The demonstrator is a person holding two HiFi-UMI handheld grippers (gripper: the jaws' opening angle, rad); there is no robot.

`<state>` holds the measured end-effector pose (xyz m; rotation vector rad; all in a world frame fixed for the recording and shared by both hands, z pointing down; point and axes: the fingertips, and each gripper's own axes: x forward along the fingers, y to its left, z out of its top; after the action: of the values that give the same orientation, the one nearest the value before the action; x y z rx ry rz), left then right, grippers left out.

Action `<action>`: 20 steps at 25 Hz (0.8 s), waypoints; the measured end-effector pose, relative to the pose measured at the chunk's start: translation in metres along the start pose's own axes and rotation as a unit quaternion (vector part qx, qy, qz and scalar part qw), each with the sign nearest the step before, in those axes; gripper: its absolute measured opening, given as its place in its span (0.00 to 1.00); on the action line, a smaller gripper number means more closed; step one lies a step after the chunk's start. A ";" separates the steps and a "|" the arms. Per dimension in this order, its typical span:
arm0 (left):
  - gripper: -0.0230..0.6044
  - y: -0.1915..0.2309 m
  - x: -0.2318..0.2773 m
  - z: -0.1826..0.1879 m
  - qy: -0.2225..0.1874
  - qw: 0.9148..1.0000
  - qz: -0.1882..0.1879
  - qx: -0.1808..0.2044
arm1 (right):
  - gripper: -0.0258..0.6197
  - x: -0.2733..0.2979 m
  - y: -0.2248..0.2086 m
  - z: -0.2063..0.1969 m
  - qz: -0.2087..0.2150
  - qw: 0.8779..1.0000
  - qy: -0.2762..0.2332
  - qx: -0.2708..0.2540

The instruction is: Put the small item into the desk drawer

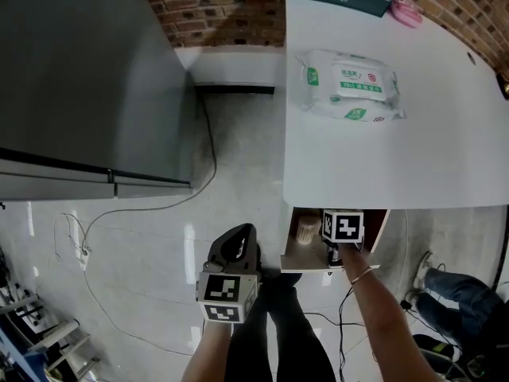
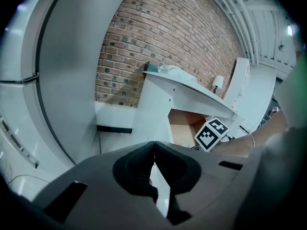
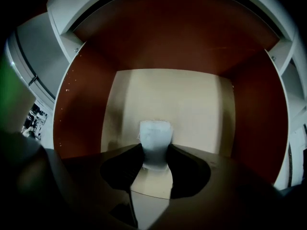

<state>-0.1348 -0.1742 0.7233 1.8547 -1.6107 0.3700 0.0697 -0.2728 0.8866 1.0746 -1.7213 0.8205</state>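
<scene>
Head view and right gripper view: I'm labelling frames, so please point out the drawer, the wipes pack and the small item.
drawer (image 1: 306, 267): head view, its front edge.
wipes pack (image 1: 350, 86): head view, middle of its top.
small item (image 3: 155, 143): right gripper view, its pale middle.

- Pack of wipes (image 1: 350, 86) on the white bench (image 1: 445, 150): a green badge at its left end and a white label with green and red print. The letters are too small and too blurred to read.
- Left marker cube (image 1: 227, 297): black-and-white square patterns only, no letters or digits.
- Right marker cube (image 1: 343, 226): the same kind of pattern, no writing.
- No other text, brand, number or sign can be read anywhere.
</scene>
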 end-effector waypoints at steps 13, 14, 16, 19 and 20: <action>0.07 -0.002 0.001 -0.001 0.007 1.000 -0.006 0.004 | 0.32 -0.002 0.001 0.001 0.000 1.000 -0.016 0.008; 0.07 -0.003 0.001 -0.001 0.008 1.000 -0.007 0.004 | 0.32 -0.003 0.000 0.002 0.001 1.000 -0.021 0.010; 0.07 -0.004 0.001 -0.001 0.009 1.000 -0.007 0.007 | 0.35 -0.007 0.000 0.004 0.006 1.000 -0.029 0.010; 0.07 -0.007 -0.001 0.000 0.009 1.000 -0.007 0.012 | 0.36 -0.015 0.001 0.005 0.011 0.999 -0.037 0.009; 0.07 -0.008 -0.001 0.001 0.009 1.000 -0.008 0.012 | 0.36 -0.019 0.001 0.006 0.012 0.999 -0.041 0.011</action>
<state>-0.1272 -0.1736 0.7190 1.8757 -1.5861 0.4006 0.0699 -0.2719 0.8664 1.1180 -1.8006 0.8217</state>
